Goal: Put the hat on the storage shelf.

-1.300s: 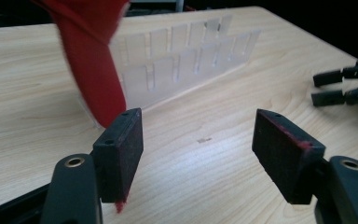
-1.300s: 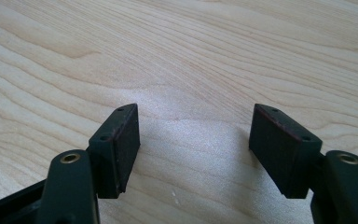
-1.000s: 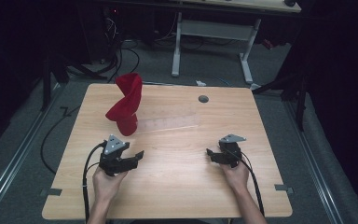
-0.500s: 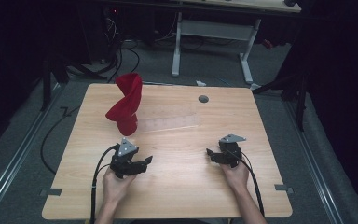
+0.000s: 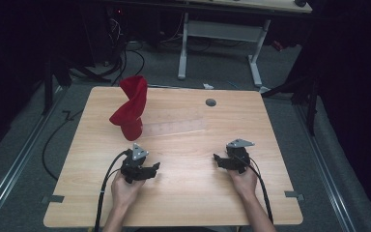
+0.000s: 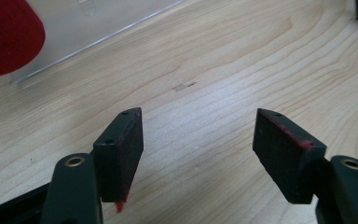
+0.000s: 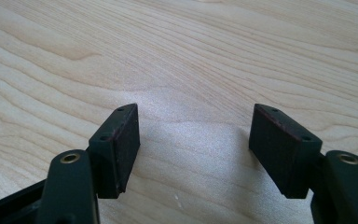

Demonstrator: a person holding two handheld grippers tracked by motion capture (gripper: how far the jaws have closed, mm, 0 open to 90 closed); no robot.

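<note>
1. The red cloth stands twisted upright on the clear plastic sheet, upper left of the high view, its long axis near vertical.
2. The left gripper lies below it, near but apart, jaws wide and empty.
3. The right gripper, lower right, also gapes empty, well apart from the cloth.
4. The left hand is judged the nearer one to reach it.

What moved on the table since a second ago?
The left tongs slid toward the person's edge of the table and sank lower onto the wood, away from the red cloth. Their jaws are open with nothing between them, and nothing was grabbed or dropped. The right tongs, the red cloth and the clear plastic sheet stayed put.
</note>
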